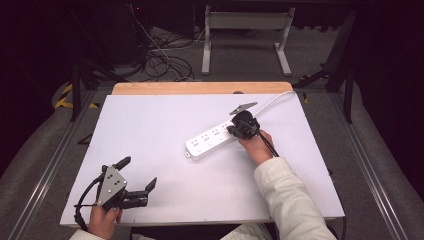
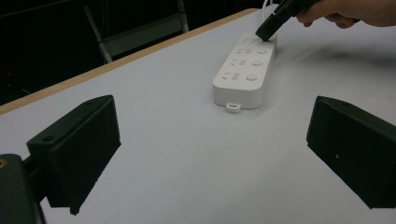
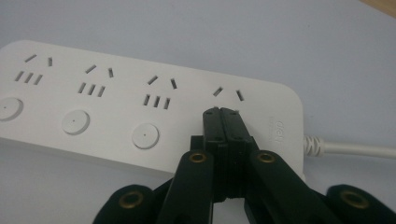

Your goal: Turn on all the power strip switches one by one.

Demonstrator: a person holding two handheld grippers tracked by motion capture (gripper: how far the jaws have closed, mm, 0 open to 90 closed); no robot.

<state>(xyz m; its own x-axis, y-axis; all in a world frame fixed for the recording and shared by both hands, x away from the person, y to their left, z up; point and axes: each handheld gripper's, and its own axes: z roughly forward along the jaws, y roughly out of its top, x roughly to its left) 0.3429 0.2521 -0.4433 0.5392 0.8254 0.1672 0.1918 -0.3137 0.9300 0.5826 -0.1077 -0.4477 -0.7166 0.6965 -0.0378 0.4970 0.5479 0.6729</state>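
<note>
A white power strip lies slantwise right of the table's middle, and its white cable runs off to the far right. My right gripper is shut, jaws pressed together. Its tips rest on the strip's top at the socket nearest the cable, covering the spot where that socket's round button would be. Three other round buttons show. Near the front left corner my left gripper stands open with nothing between its jaws, pointing toward the strip.
The white tabletop has a wooden strip along its far edge. Beyond it on the floor lie tangled cables and a white metal frame. Metal rails run along both sides of the table.
</note>
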